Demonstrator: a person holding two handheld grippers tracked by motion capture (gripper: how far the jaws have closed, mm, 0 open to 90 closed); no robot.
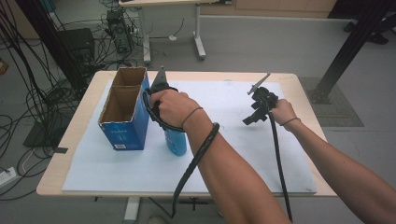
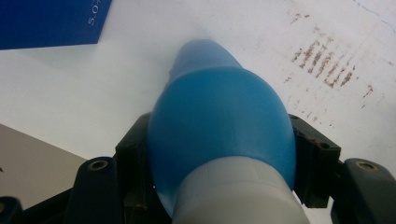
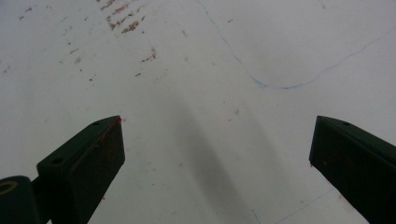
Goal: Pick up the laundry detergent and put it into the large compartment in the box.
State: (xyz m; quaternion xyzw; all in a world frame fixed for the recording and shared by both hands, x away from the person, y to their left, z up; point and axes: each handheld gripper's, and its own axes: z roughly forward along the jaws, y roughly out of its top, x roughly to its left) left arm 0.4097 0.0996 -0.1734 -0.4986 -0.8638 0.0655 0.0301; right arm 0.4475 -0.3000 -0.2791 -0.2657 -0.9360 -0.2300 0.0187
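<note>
Closest to the lens in the left gripper view, a white cap sits at the bottom edge, topping a blue bottle (image 2: 219, 126) whose rounded body swells between the two black jaws and tapers away toward the white mat (image 2: 60, 93) beyond. Both jaws of the left gripper (image 2: 219, 154) press against the bottle's sides, so the bottle is clamped just below its cap. From the high view, the left gripper (image 1: 164, 100) points downward under the person's left hand (image 1: 170, 106), and the bottle (image 1: 175, 141) hangs or stands straight beneath it, its lower end at the mat; whether it rests on the mat I cannot tell. Just beside the bottle, on its left, stands an open blue cardboard box (image 1: 123, 112) with two compartments, near but apart from it. Farther across the table, the right gripper (image 1: 260, 108) is held above the mat's middle, well apart from the bottle. Its own view shows the right gripper (image 3: 217, 163) with jaws spread wide and only the marked white mat (image 3: 210, 70) between them.
</note>
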